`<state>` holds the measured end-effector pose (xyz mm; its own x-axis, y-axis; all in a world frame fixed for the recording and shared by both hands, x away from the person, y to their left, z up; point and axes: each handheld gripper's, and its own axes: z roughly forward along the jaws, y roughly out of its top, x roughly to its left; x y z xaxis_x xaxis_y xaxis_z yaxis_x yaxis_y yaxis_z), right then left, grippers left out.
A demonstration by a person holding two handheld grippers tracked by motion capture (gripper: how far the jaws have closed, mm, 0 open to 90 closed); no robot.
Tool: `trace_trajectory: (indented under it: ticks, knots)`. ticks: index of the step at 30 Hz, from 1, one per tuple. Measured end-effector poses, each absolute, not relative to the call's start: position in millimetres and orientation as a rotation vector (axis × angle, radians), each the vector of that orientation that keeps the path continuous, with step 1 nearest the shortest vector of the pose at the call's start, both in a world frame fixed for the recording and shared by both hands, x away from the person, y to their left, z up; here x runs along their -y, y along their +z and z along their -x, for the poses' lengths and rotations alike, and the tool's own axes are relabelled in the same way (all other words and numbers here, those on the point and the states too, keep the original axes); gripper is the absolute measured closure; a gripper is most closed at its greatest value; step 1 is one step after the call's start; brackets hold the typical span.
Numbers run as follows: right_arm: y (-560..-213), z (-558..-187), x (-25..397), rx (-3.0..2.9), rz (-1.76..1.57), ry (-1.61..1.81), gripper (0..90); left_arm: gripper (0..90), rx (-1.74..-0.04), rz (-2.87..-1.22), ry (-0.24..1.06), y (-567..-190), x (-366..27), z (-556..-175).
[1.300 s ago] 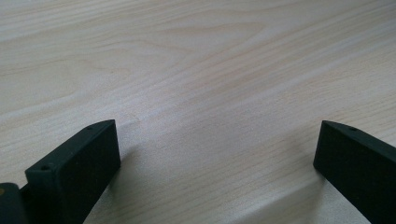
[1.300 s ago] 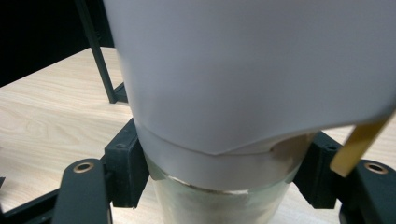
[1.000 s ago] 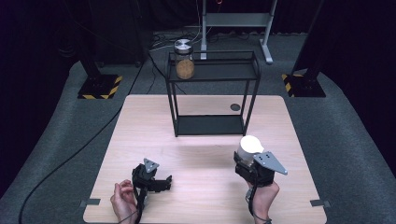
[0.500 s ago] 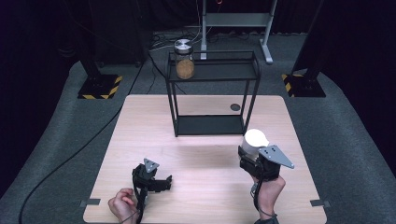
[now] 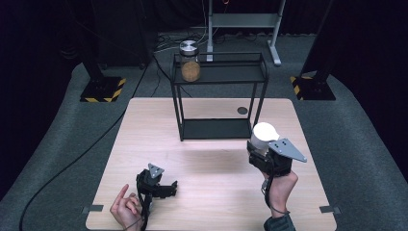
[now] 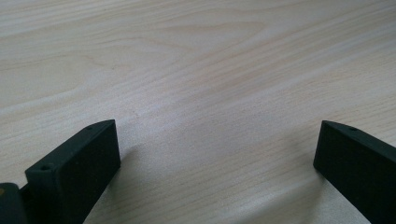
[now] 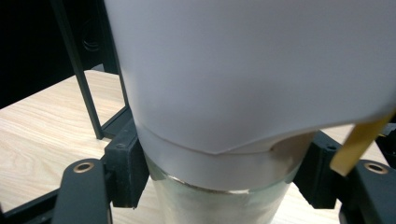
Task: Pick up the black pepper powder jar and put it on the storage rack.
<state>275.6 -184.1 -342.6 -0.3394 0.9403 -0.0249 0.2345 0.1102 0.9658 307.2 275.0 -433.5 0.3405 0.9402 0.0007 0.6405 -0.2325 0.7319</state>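
Pale wood grain runs across the surface [image 5: 207, 159], with a black metal rack [image 5: 219, 96] standing at its far middle. On the rack's top shelf, at the left end, sits a glass jar [image 5: 190, 62] with a silver lid and brown contents. The right hand-held gripper [image 5: 262, 151] is raised near the rack's front right leg, its jaws clamped on a white-topped container [image 5: 263, 132]; in the right gripper view that container [image 7: 247, 93] has a white upper part over a silvery, metallic-looking lower body, pinched from both sides. The left hand-held gripper [image 5: 161, 185] rests low on the surface near the front left edge, its jaws wide apart with bare wood between them. The person's left hand [image 5: 126, 211] lies beside it, fingers loose.
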Motion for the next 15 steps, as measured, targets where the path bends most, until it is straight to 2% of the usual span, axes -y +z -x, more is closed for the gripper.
trace_trajectory:
  ticks: [15]
  knots:
    - [-313.7,-289.8,190.0,-1.694,-1.115,1.286,29.5,0.0,-1.381,-1.965,0.602,-433.6,-274.3,-307.0]
